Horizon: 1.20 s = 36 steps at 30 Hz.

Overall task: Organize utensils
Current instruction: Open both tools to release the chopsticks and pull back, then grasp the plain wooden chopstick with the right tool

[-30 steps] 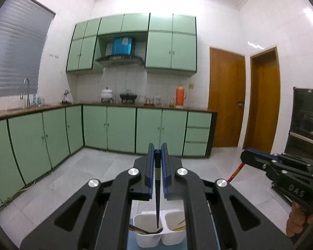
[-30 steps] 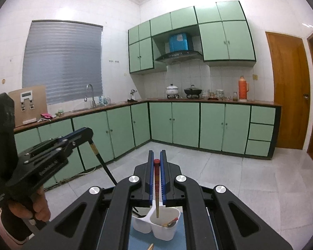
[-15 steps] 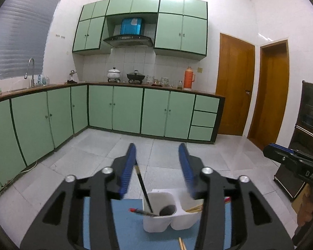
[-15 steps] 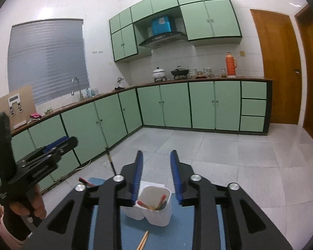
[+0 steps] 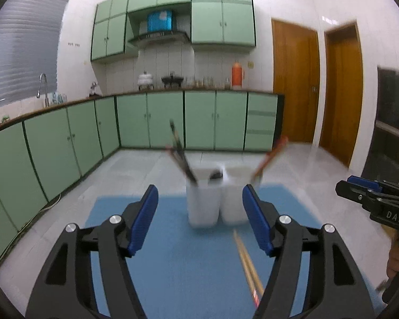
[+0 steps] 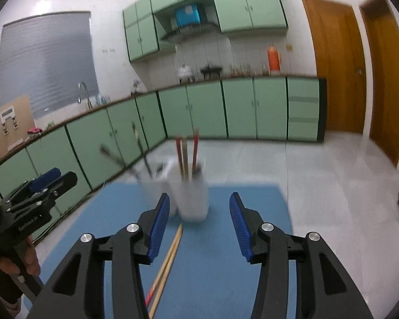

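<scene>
A white two-cup utensil holder (image 5: 215, 196) stands on a blue mat (image 5: 173, 265). Its left cup holds dark chopsticks (image 5: 179, 156); its right cup holds red-tipped ones (image 5: 268, 159). In the right wrist view the holder (image 6: 188, 194) shows red-tipped chopsticks (image 6: 186, 156) upright in the near cup. A pair of wooden chopsticks (image 5: 248, 268) lies on the mat in front of the holder, also in the right wrist view (image 6: 167, 260). My left gripper (image 5: 200, 218) is open and empty, just short of the holder. My right gripper (image 6: 199, 224) is open and empty too.
The mat lies on a light surface above a tiled kitchen floor. Green cabinets (image 5: 173, 117) line the back and left walls. Wooden doors (image 5: 295, 87) stand at the right. The right gripper shows at the right edge (image 5: 375, 202); the left one at the left edge (image 6: 34, 199).
Both grippers were shut on a chopstick above the holder, then opened and dropped them into the cups. Both have since pulled back and lowered toward the mat.
</scene>
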Each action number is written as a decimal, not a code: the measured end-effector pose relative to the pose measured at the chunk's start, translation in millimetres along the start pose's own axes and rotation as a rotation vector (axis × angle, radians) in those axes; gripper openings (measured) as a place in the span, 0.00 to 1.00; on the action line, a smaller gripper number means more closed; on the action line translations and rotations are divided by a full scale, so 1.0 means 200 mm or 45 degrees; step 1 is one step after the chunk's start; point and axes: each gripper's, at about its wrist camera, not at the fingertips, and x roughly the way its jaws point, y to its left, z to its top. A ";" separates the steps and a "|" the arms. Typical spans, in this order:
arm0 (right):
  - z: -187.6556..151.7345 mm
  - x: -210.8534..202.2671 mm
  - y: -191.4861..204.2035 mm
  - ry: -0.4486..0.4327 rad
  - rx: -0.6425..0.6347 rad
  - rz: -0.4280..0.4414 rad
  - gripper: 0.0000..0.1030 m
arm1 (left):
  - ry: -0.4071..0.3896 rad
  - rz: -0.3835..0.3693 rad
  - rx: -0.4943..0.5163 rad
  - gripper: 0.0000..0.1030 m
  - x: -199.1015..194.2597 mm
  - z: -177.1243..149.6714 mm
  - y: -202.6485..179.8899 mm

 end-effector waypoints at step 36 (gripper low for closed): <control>-0.61 0.27 0.33 0.463 -0.030 0.089 0.13 | 0.402 -0.025 -0.042 0.62 0.03 -0.61 0.10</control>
